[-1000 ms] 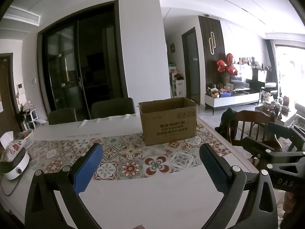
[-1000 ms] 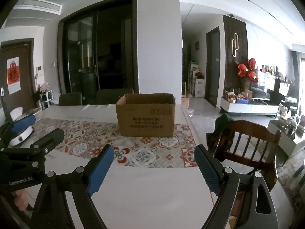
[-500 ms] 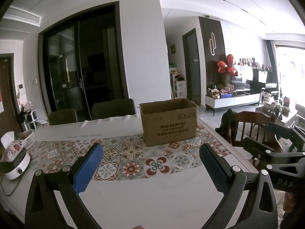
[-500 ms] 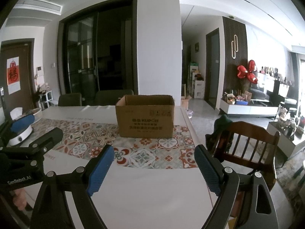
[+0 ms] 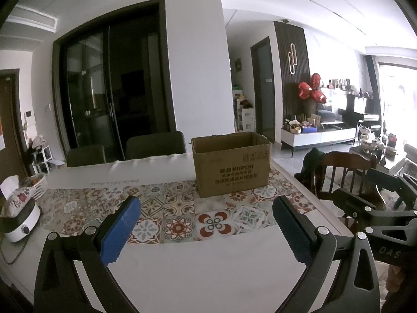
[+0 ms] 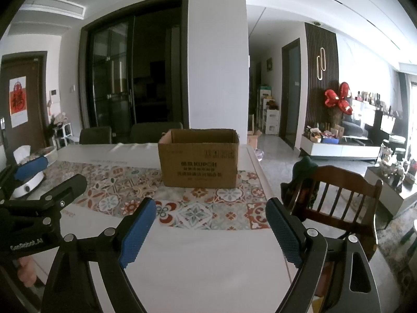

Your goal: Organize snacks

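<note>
Brown cardboard box (image 5: pixel 231 165) open on top, sitting at 12 o'clock on the patterned tablecloth (image 5: pixel 166 216), well apart from both claws. No snacks to be seen anywhere. Left gripper (image 5: pixel 207 230) wide open, holding nothing. Right gripper (image 6: pixel 211 230) wide open too, empty. Looks like the very start. Next: find the snacks, then reach for the box.

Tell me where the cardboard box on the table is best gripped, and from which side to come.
Probably the top rim of the cardboard box. It stands upright with its top open, and its body looks wider than either open gripper, so only a thin wall fits between the fingers. Come from above the near wall with the right gripper, one finger inside, one outside.
</note>
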A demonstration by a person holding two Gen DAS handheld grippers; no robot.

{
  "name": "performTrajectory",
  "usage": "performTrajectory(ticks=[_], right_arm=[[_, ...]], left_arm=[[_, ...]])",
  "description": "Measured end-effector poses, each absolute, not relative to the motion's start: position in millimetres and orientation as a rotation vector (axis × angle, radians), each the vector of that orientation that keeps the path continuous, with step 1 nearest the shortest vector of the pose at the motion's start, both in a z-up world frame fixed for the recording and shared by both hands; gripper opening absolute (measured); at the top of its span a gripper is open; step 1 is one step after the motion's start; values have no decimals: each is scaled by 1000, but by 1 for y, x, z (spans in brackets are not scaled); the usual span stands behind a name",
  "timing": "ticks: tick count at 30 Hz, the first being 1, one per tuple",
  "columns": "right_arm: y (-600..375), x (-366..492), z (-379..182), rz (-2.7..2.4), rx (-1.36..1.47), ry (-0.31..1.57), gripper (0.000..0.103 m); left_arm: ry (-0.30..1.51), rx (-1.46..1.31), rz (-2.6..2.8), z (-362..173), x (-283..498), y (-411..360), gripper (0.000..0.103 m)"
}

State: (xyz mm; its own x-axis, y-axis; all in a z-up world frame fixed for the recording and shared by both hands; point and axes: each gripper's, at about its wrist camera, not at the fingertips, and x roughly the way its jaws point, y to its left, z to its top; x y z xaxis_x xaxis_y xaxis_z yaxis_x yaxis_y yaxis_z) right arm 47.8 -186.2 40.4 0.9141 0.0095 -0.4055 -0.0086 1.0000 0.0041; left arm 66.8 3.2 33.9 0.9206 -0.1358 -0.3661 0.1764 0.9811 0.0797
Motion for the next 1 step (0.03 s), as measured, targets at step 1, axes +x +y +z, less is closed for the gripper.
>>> performTrajectory(ticks=[1], right_arm=[[-186, 48, 40, 8, 2, 417, 87]], left_arm=[[368, 112, -161, 34, 67, 3, 103]])
